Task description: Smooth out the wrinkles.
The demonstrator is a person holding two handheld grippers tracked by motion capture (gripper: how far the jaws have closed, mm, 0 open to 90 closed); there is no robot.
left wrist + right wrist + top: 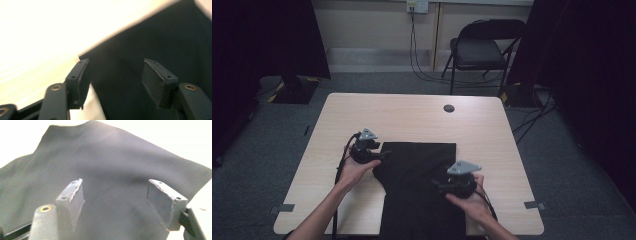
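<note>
The left gripper (384,155) is held at the left edge of the black cloth (419,180), jaws apart with nothing pinched, apparently positioned for an edge grab. The cloth is spread across the table's (422,115) near middle. The right gripper (438,185) is poised over its right part, jaws likewise apart. Bare tabletop is left beyond for moving.

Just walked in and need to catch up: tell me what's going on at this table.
A person works a black cloth lying on the wooden table, a gripper in each hand. The left gripper sits at the cloth's upper left edge, the right gripper over its middle right. Both stand open, gripping nothing; the cloth lies flat, hanging over the near edge.
</note>
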